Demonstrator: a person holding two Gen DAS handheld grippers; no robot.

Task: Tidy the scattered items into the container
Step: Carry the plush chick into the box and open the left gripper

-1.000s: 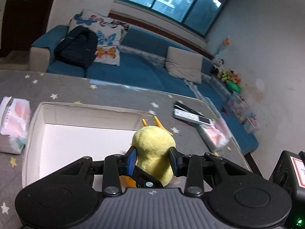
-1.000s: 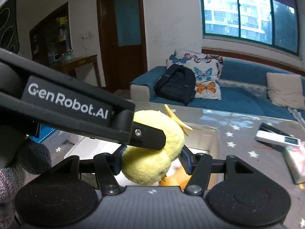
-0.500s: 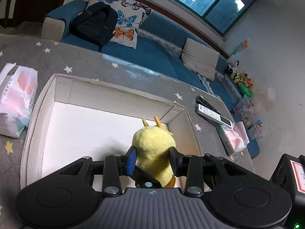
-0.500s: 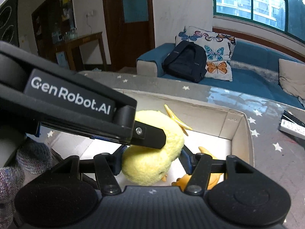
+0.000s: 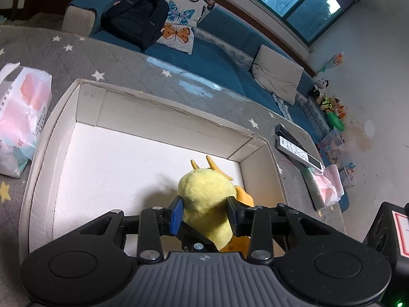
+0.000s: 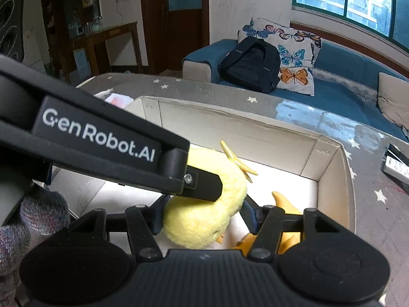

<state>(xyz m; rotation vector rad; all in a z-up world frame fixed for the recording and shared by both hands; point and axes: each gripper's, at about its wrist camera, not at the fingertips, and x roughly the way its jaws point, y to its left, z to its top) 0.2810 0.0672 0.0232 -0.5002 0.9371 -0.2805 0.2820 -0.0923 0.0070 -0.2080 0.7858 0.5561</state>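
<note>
A yellow plush duck with orange feet is held by both grippers over the right part of an open white cardboard box. My left gripper is shut on the duck's body. My right gripper is also shut on the duck, from the other side. The left gripper's black arm, marked GenRobot.AI, crosses the right wrist view and presses on the duck's head. The box floor under the duck is bare white. The duck's orange feet hang low inside the box near its right wall.
The box stands on a grey star-patterned table. A tissue pack lies left of the box. Remote controls and another tissue pack lie to its right. A blue sofa with a black backpack is behind the table.
Both grippers have carried the duck forward over the box's near wall and lower into it. The box now fills more of both views. Both grips stay the same.
</note>
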